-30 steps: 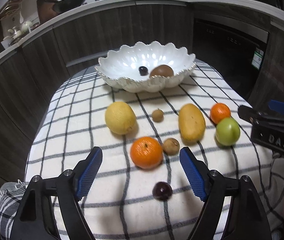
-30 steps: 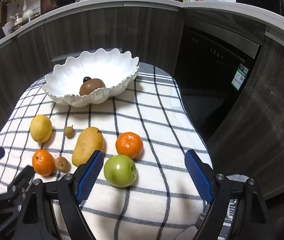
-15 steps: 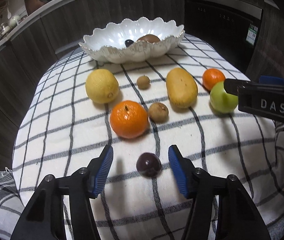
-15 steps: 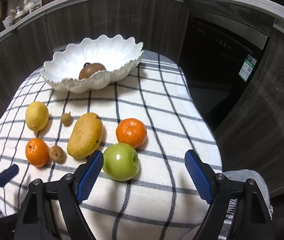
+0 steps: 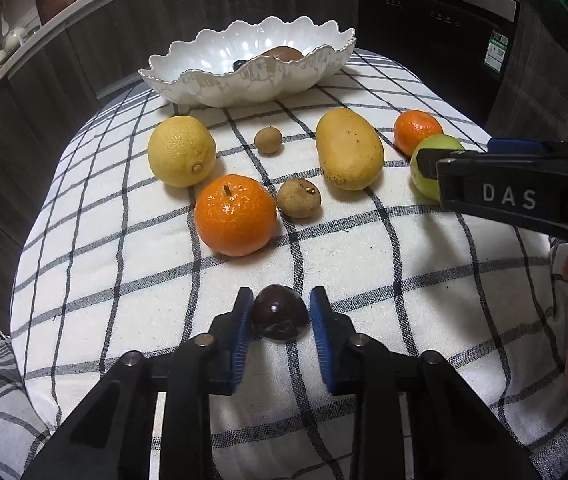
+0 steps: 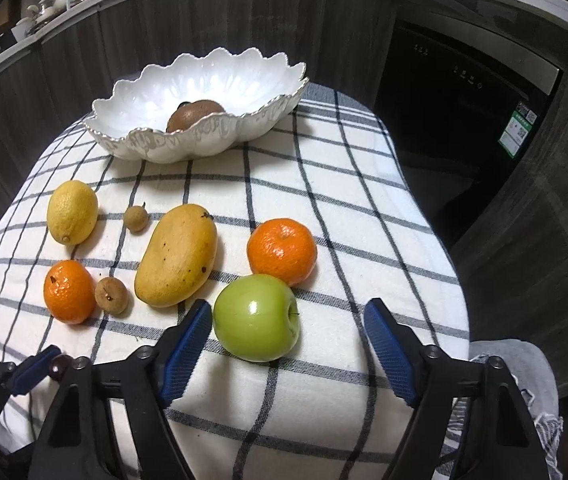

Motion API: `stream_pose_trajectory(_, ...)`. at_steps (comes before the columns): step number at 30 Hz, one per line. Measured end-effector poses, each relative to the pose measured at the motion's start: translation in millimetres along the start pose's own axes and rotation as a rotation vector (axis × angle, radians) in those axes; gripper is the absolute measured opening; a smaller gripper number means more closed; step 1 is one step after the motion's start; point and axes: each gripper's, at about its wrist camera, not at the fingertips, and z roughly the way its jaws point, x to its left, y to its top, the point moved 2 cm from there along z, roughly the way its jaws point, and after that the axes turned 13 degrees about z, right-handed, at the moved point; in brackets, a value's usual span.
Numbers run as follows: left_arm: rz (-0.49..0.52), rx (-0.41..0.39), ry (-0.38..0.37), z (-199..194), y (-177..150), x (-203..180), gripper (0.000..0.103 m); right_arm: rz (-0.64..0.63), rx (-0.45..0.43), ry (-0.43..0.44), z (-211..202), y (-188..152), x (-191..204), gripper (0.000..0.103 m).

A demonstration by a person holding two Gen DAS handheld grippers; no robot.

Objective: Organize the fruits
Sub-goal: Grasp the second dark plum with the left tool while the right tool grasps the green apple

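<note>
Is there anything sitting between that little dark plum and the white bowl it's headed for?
Yes. Between the plum and the bowl lie an orange and a small brown fruit, so it must be lifted over them.

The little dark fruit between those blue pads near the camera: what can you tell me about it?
The dark fruit is small, round and deep purple-brown, with a smooth, glossy skin that catches a bit of light; it may be a plum or a passion fruit. It sits on the checked cloth, at the near edge, apart from the other fruit. The left hand-held gripper has its blue pads on either side of it, touching or nearly so. It does not look lifted yet.
</note>
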Motion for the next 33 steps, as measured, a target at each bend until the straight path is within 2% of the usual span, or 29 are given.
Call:
stream_pose_trajectory(8, -0.008, -0.003, 0.006, -0.7, -0.7, 3.6, 0.027, -0.023, 0.05, 0.049, 6.5, -6.5, 8.4, 0.05)
stream_pose_trajectory(12, -0.016, -0.004, 0.011, -1.5, -1.1, 5.6, 0.026, -0.022, 0.084, 0.052, 13.4, -9.4, 9.3, 0.05)
stream_pose_trajectory(19, -0.024, -0.021, 0.02, -6.0, 0.9, 9.8, 0.026, -0.023, 0.088, 0.072, 13.9, -11.3, 9.3, 0.049)
stream_pose_trajectory(33, -0.084, -0.057, 0.044, -19.7, 10.0, 29.7, 0.026, -0.036, 0.05, 0.071, -15.9, -6.2, 16.0, 0.048)
